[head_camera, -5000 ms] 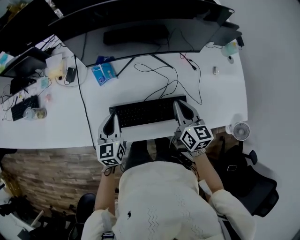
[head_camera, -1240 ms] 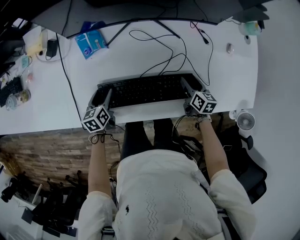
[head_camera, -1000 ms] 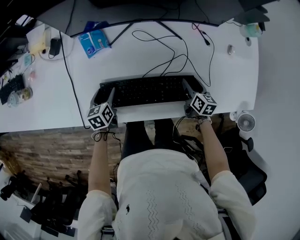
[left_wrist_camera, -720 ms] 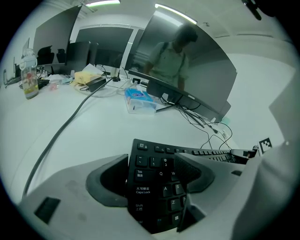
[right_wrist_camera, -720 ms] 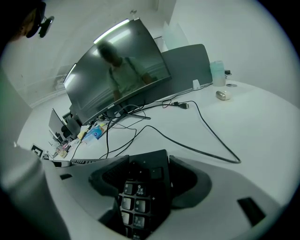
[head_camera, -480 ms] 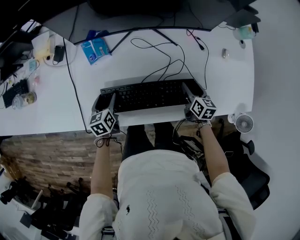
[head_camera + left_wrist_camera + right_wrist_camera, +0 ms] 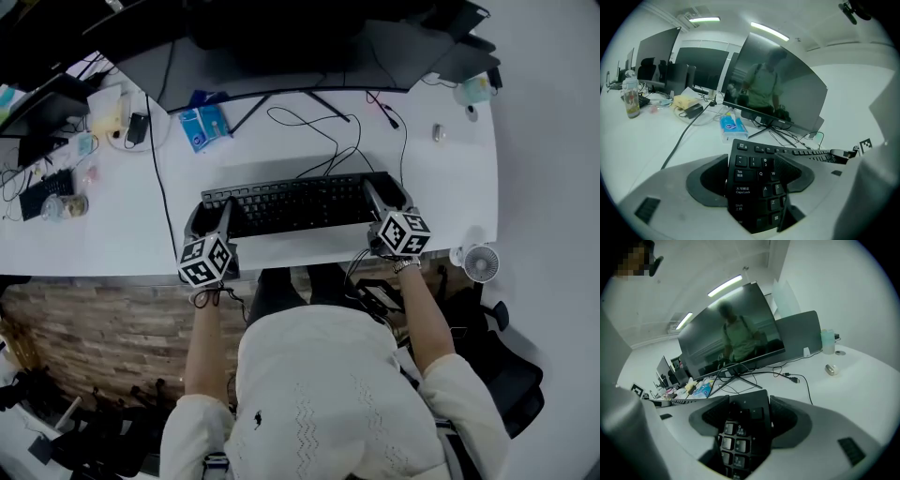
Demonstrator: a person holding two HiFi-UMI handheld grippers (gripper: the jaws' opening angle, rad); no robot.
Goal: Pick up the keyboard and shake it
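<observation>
Jaws of the left gripper (image 7: pixel 210 214) are clamping the Caps Lock end of the keyboard (image 7: pixel 295 202), which is spanning the front of the white desk (image 7: pixel 450 178) before the monitor (image 7: pixel 281 52); the right gripper (image 7: pixel 384 195) is clamping its numpad end

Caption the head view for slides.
The left gripper and right gripper grip opposite ends of a black rectangular keyboard before a curved dark monitor.

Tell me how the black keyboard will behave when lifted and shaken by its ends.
The keyboard is a long hard slab, so it should stay stiff, maybe flexing slightly. Left gripper and right gripper clamp only its ends, so it may twist or slip. A cable looping behind it could tug.
</observation>
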